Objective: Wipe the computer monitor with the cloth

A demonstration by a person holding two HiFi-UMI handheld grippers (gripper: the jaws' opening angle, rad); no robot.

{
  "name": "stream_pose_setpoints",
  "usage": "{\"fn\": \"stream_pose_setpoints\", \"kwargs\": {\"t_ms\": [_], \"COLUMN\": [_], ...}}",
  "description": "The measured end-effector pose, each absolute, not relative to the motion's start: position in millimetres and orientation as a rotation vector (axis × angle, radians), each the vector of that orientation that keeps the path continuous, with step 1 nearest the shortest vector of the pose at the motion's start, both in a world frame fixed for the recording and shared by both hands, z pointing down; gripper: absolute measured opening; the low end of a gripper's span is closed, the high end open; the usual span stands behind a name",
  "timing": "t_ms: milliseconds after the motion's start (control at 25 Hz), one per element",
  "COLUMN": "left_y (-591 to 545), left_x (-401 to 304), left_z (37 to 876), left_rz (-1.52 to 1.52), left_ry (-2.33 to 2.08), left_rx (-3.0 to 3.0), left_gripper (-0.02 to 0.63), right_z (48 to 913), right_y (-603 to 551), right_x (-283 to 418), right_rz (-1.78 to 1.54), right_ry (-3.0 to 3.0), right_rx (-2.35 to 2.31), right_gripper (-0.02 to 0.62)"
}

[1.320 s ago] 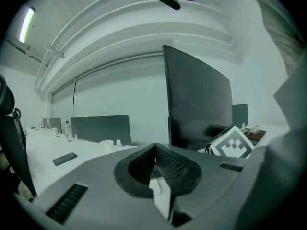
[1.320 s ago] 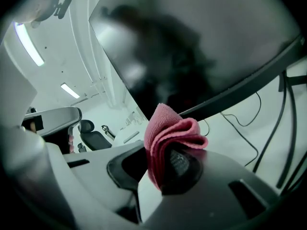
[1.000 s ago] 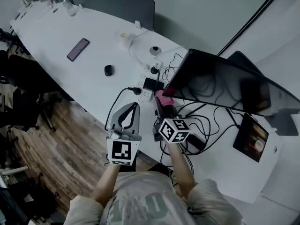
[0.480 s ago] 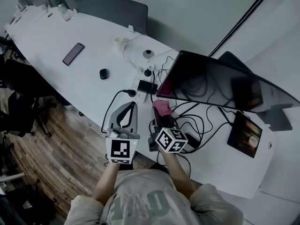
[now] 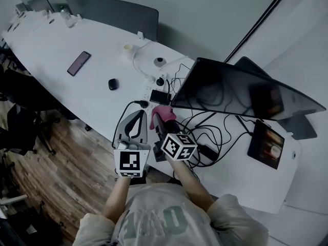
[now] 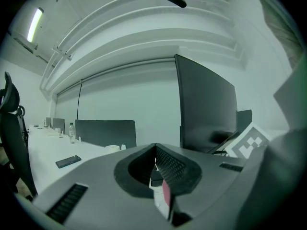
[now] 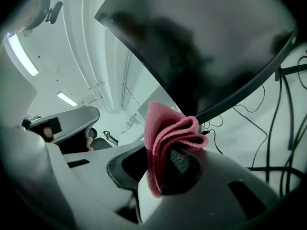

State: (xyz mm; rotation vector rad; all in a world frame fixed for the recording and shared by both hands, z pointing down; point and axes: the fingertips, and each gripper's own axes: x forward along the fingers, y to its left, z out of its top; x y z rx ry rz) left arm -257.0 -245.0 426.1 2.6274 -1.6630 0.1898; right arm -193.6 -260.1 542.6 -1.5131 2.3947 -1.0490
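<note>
The dark computer monitor [image 5: 241, 94] stands tilted on the white table [image 5: 61, 40], its screen black. A folded pink cloth [image 5: 163, 111] sits just left of the monitor's lower left corner, with my right gripper [image 5: 165, 119] shut on it. In the right gripper view the cloth [image 7: 165, 128] bulges out between the jaws, below the monitor's [image 7: 201, 37] bottom edge. My left gripper [image 5: 144, 113] hovers beside the right one at the table's near edge, jaws shut on nothing. In the left gripper view my left gripper [image 6: 156, 150] points past the monitor [image 6: 206, 109].
Tangled black cables [image 5: 207, 129] and a power strip [image 5: 159, 94] lie below the monitor. A tablet [image 5: 266, 145] stands at the right. A phone [image 5: 78, 63], a mouse [image 5: 111, 84] and a cup [image 5: 127, 48] lie farther left. Office chairs [image 5: 20, 111] stand by the table's left edge.
My right gripper has carried the pink cloth left, a little away from the monitor's lower left corner. The left gripper has stayed beside it, still shut.
</note>
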Motion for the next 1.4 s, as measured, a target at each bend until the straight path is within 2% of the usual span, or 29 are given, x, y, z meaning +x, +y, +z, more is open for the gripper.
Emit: {"fn": "stream_pose_setpoints", "kwargs": {"t_ms": [360, 720, 1400], "left_y": [-247.7, -248.2, -240.6], "left_x": [-268.0, -268.9, -284.2], "left_z": [428.5, 419.3, 350.8], "left_rz": [0.2, 0.174, 0.041], "left_ry": [-1.679, -1.684, -1.82], "left_rx": [2.616, 2.637, 2.674], "left_gripper": [0.015, 0.015, 0.015], "right_z": [551.5, 523.9, 342.0], "right_y": [-285.5, -285.7, -270.7], "right_x": [-183.5, -171.1, -168.1], "right_rz": [-1.012, -0.879, -0.324], "right_ry": [2.331, 2.236, 2.179], "right_rx": [-1.627, -1.721, -1.568], "right_gripper": [0.048, 0.048, 0.048]}}
